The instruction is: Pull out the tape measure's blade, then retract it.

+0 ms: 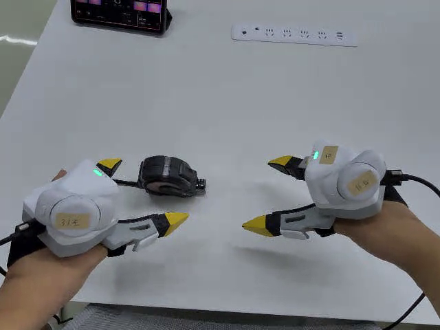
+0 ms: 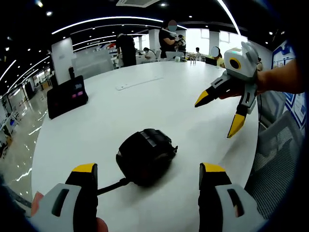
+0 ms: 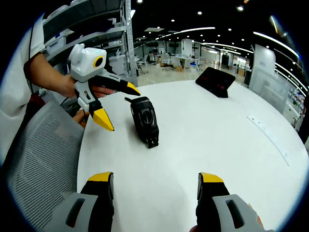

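Note:
A black tape measure lies on the white table, its blade tip pointing right and a black strap trailing left. My left gripper is open, its yellow-tipped jaws straddling the case from the left without touching it. In the left gripper view the tape measure sits just ahead of the jaws of that gripper. My right gripper is open too, a short way right of the blade tip. The right gripper view shows the tape measure farther off, beyond the gripper, with the left gripper beside it.
A dark tablet stands at the table's far left. A white power strip lies at the far right. A grey mesh chair sits at the near edge. People stand at tables in the background.

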